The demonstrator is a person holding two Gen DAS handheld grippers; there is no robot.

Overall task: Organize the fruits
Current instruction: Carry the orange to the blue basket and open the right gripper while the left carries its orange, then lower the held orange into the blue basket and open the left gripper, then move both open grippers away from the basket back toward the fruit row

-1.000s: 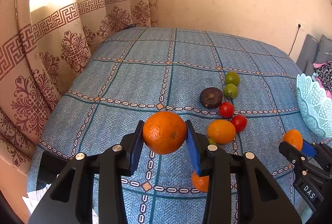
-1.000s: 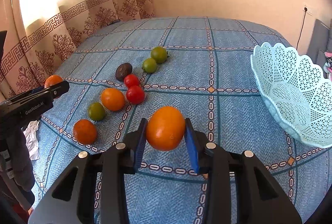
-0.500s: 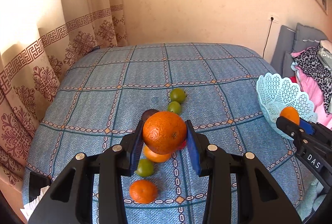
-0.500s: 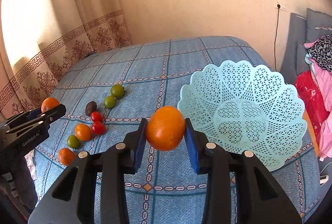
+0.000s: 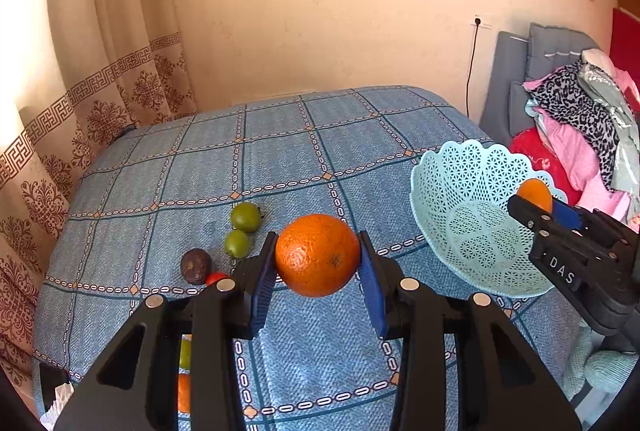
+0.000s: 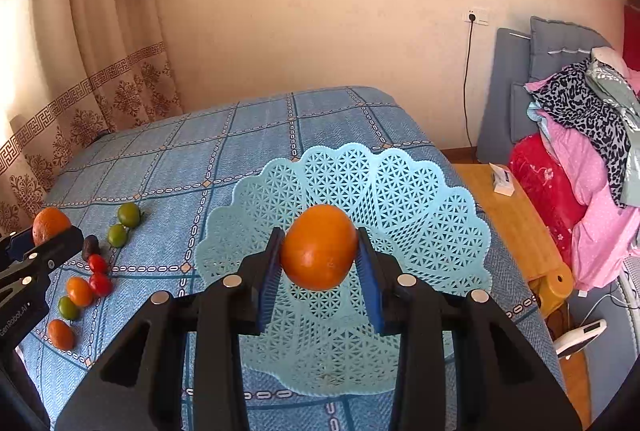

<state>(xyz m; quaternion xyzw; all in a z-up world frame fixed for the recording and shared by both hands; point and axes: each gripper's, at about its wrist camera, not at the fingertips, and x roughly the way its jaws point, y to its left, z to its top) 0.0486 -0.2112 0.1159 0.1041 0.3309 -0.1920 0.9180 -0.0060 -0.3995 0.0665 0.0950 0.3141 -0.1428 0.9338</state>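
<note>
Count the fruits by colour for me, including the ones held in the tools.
Orange fruits: 4, one of them in the left tool and one in the right tool
Green fruits: 3
Red fruits: 2
Dark brown fruit: 1
Total: 10

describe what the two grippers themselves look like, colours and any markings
Both are black plastic clamp-style tools with two fingers, ribbed blue pads on the inner faces and round silver studs on the finger joints. The right gripper carries white "DAS" lettering on its side; the left gripper reads "GenRobot.AI" in white. No cables, hands or sleeves show.
</note>
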